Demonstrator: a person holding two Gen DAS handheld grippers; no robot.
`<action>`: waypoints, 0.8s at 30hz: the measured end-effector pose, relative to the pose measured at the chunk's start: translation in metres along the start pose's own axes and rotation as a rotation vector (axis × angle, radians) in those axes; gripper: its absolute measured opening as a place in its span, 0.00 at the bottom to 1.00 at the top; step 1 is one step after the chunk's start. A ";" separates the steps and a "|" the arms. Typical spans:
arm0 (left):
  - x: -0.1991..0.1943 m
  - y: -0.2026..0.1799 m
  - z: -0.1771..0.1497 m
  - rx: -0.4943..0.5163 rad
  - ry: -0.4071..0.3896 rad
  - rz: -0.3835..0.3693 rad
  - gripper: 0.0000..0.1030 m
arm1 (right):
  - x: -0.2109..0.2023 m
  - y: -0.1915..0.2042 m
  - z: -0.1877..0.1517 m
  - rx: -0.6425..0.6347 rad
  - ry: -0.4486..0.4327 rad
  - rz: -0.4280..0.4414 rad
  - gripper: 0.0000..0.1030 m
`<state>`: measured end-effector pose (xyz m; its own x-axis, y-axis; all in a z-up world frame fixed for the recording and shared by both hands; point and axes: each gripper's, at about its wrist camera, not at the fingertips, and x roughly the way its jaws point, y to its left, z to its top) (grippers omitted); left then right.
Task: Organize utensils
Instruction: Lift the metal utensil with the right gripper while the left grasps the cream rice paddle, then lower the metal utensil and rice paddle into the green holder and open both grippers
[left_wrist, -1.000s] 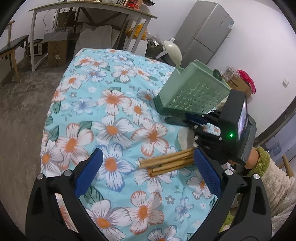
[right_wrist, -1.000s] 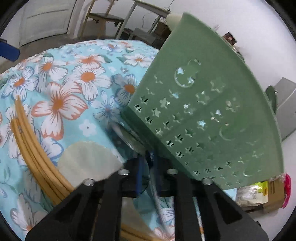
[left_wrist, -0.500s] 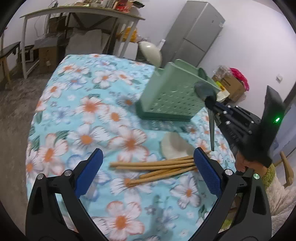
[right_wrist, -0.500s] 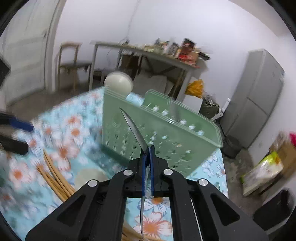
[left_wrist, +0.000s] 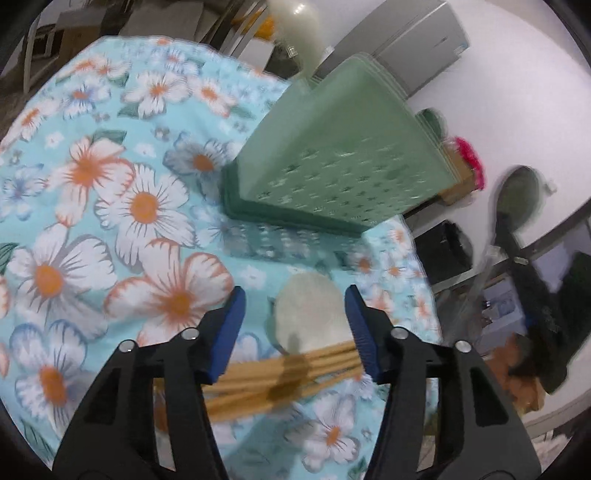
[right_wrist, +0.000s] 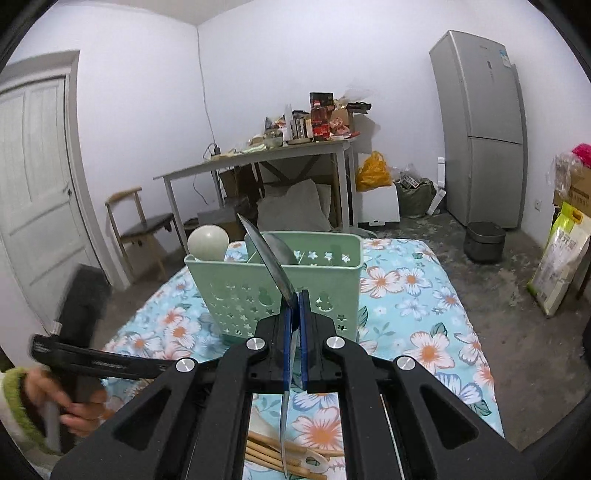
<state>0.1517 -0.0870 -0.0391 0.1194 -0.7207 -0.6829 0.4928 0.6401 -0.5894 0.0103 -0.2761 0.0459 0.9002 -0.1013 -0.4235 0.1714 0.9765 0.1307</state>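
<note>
fridge (right_wrist: 480, 129) (grey) | cluttered side table (right_wrist: 258, 158) | chair (right_wrist: 144, 221) | door (right_wrist: 33, 199)

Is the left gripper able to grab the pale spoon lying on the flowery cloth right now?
Probably yes. The left gripper is open, with the pale spoon's bowl lying between its fingers and nothing on top. The chopsticks lie close beside it, though.

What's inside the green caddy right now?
The green caddy has a divider; a pale round-headed spoon stands in its left section. The spoon clamped in the right gripper blocks part of the opening, and the caddy's bottom is hidden.
</note>
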 end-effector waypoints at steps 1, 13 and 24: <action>0.007 0.003 0.002 -0.014 0.021 0.005 0.49 | -0.003 -0.003 0.001 0.006 -0.006 0.003 0.04; 0.029 -0.005 -0.002 0.011 0.066 0.051 0.23 | -0.017 -0.021 -0.005 0.098 -0.048 0.070 0.04; 0.016 -0.027 -0.006 0.022 -0.039 0.011 0.03 | -0.020 -0.029 0.001 0.096 -0.075 0.069 0.04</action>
<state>0.1350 -0.1140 -0.0366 0.1580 -0.7235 -0.6720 0.5100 0.6425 -0.5719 -0.0125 -0.3030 0.0519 0.9380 -0.0520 -0.3427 0.1424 0.9592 0.2443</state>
